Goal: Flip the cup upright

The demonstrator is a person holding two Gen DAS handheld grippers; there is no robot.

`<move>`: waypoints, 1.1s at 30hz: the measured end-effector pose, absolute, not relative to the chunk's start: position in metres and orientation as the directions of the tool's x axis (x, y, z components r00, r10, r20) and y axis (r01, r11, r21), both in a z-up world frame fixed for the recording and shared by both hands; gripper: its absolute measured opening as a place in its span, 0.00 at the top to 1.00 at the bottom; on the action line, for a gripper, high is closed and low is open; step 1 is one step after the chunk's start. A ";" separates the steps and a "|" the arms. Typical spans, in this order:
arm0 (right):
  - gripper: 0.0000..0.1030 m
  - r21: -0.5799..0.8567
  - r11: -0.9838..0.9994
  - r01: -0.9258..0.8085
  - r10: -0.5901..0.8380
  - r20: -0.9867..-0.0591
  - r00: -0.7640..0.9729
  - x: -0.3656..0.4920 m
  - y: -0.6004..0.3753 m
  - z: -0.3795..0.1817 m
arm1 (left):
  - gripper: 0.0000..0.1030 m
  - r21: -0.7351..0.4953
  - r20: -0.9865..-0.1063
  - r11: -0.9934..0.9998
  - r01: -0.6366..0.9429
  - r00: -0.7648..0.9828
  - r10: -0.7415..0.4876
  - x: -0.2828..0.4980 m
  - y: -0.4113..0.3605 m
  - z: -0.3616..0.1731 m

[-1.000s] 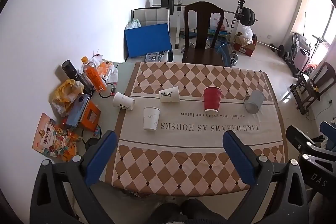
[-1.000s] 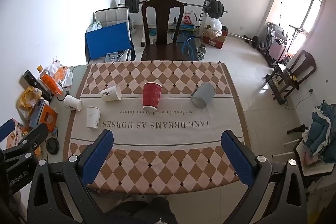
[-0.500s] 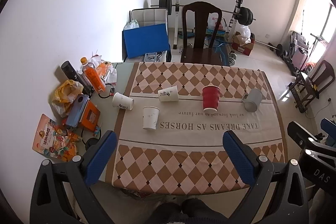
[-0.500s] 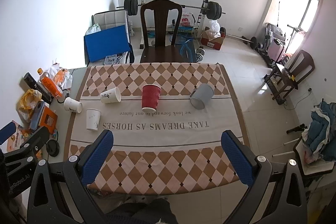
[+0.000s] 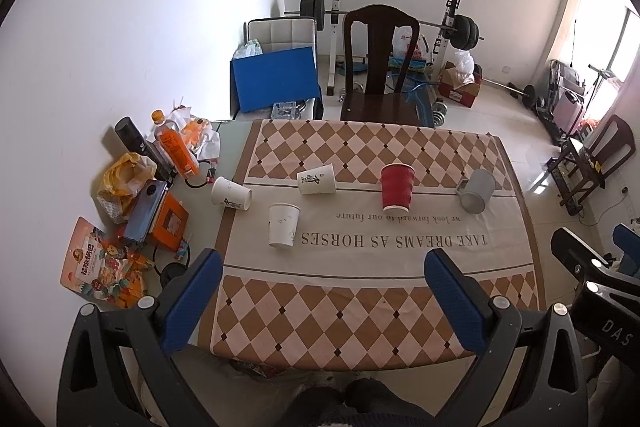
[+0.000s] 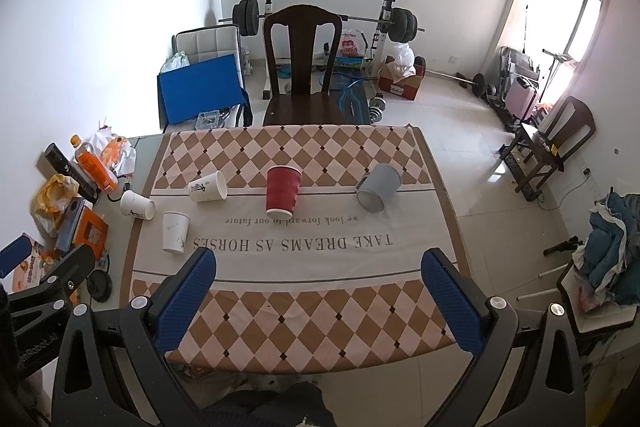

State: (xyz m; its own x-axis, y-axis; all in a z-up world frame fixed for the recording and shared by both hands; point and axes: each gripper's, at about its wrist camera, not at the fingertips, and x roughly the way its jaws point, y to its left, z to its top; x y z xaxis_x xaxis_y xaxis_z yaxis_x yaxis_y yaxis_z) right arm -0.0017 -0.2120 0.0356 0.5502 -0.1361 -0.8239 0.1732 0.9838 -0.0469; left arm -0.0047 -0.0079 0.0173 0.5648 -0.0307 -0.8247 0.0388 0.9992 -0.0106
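Cups sit on the worktop (image 5: pixel 360 307), and none is held yet. Nearest are the two tools. The left hand-held gripper (image 5: pixel 320 291) is wide open and holds nothing. The right hand-held gripper (image 6: pixel 318 287) is wide open too, and empty. Both hang above the near edge of the checked cloth (image 6: pixel 304 307), well apart from every cup.

A little farther, on the left, a white cup (image 5: pixel 283 225) stands upside down. Past it, a second white cup (image 5: pixel 231 193) lies on its side at the cloth's left edge. A third white cup (image 5: pixel 317 179) with a black mark lies on its side too. In the middle a red cup (image 5: pixel 396 187) stands upside down. On the right a grey mug (image 5: pixel 476 191) lies tipped over. Behind the worktop is a dark chair (image 5: pixel 380 67).

The job looks like it is just starting: pick a cup and reach. I think the next move needs one tool to go forward and down, close on a cup's sides, then turn it.

Since a second ago both views have pulled back a bit, so the cups look slightly farther. No cup has moved.
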 end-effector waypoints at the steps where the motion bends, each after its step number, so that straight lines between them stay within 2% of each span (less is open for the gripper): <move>1: 0.00 -0.047 0.984 0.174 -0.137 -0.824 0.549 0.000 -0.213 0.038 | 0.00 -0.011 -0.825 0.999 0.039 0.565 -0.031 -0.005 -0.009 0.019; 33: 0.00 -0.043 0.984 0.174 -0.135 -0.817 0.561 -0.006 -0.216 0.044 | 0.00 -0.011 -0.820 0.999 0.039 0.571 -0.031 -0.006 -0.013 0.019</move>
State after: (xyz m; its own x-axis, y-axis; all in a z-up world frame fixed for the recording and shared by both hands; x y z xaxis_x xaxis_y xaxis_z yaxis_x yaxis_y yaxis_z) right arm -0.0059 -0.2156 0.0435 0.5607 -0.1349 -0.8170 0.1744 0.9838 -0.0427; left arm -0.0061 -0.0126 0.0193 0.5708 -0.0312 -0.8205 0.0391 0.9992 -0.0107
